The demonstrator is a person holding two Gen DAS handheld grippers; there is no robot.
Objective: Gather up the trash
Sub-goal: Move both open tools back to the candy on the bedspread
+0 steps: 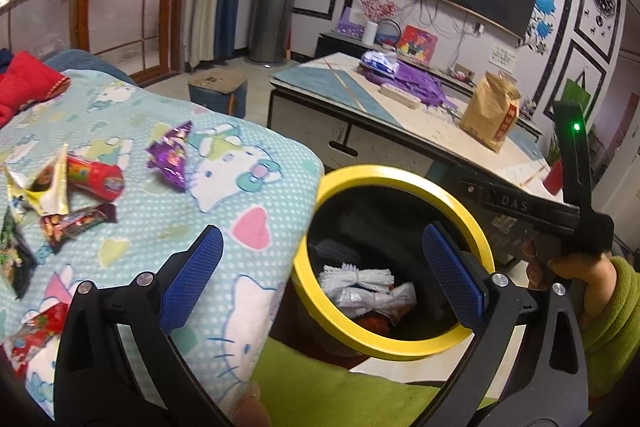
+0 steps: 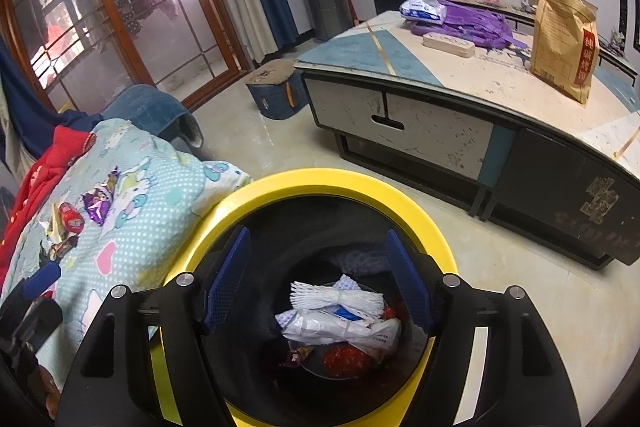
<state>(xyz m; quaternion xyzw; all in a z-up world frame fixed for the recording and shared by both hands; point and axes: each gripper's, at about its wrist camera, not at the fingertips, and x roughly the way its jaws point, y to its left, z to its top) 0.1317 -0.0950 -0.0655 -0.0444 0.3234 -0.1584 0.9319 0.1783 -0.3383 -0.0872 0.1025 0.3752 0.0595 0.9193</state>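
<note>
Both empty and spread wide: right gripper (image 2: 318, 277) over yellow-rimmed black bin (image 2: 416, 203), left gripper (image 1: 320, 273) beside. Risk: crinkled purple foil wrapper (image 1: 172, 157), probably slippery, sliding off teal cartoon-print blanket (image 1: 256, 163).

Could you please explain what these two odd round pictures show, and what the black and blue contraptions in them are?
A person holds a hand-operated two-finger gripper in each hand; each carries a fisheye camera looking along its blue-padded fingers. The left camera sees the left gripper open and empty, over the blanket's edge and the bin. The right camera sees the right gripper open and empty above the yellow-rimmed trash bin, which already holds white packaging and wrappers. On the Hello Kitty blanket lie a purple wrapper, a red tube-shaped snack pack and other wrappers, not yet collected.
</note>
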